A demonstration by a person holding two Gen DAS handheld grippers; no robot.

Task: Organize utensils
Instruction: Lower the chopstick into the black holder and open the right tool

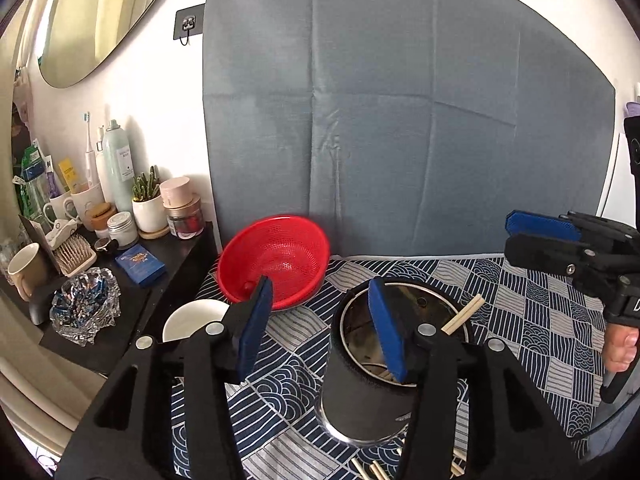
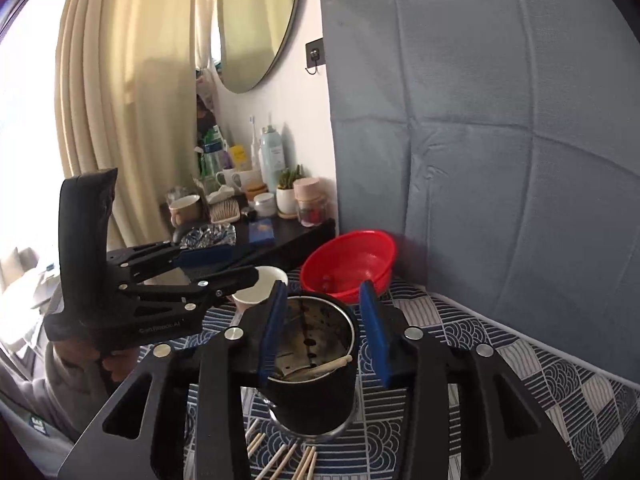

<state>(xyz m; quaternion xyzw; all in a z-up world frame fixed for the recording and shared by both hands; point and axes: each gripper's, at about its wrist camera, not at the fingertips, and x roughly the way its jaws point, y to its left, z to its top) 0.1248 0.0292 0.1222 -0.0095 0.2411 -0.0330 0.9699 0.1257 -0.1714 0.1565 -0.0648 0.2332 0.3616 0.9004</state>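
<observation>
Chopsticks (image 2: 280,460): a bunch lying loose on the patterned cloth (image 1: 540,320) right at the front foot of the metal holder (image 1: 372,392); one more (image 1: 464,314) sits inside the holder, tip poking over its right rim
White cup (image 1: 192,320): left of the holder, at the cloth's edge
Left gripper (image 1: 320,324): hanging over the holder's left side, blue pads spread wide with nothing between them; right pad dips over the holder's mouth
Red strainer bowl (image 1: 276,264): behind and left of the holder, tilted toward the camera
Holder: upright, dark sleeve round it, shiny steel base showing
Right gripper (image 2: 324,332): above the holder too, jaws apart and empty, straddling its opening
Grey backdrop (image 1: 400,120): stands behind the holder, against the wall
Shelf clutter (image 1: 120,216): far left of the holder, jars, mugs, hairbrush, little cactus
</observation>
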